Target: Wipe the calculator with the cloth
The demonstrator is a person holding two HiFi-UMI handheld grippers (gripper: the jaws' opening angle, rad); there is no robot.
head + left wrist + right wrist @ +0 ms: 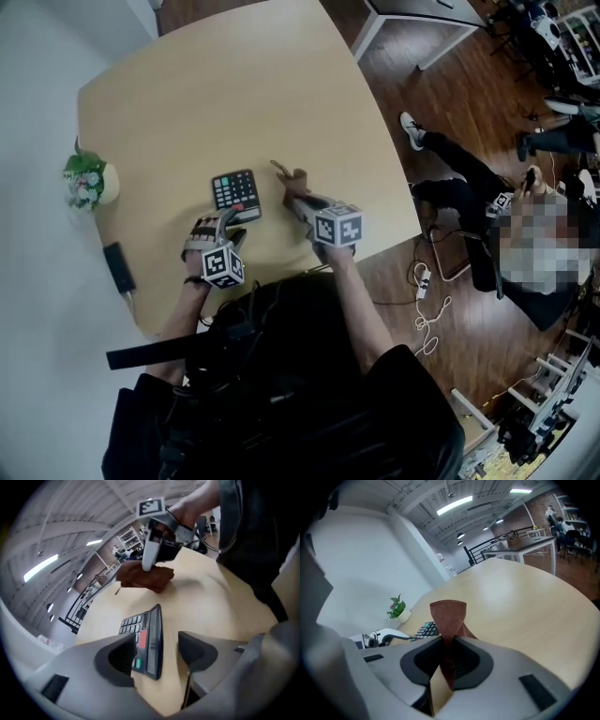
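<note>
The dark calculator (235, 190) lies flat on the pale wooden table (234, 84). My left gripper (228, 225) is at its near end. In the left gripper view the calculator (146, 637) lies between the open jaws, close to the left pad (119, 660), with a gap to the right pad (194, 651). My right gripper (292, 190) is just right of the calculator, shut on a brown cloth (289, 174). The cloth (449, 616) sticks up out of its closed jaws, and its bunched end (145, 576) rests on the table.
A small potted plant (87, 181) stands at the table's left edge, with a flat black object (119, 267) nearer along that edge. Beyond the right edge a person (525, 244) sits on the wooden floor side, among cables (427, 309). Another table (412, 28) stands farther back.
</note>
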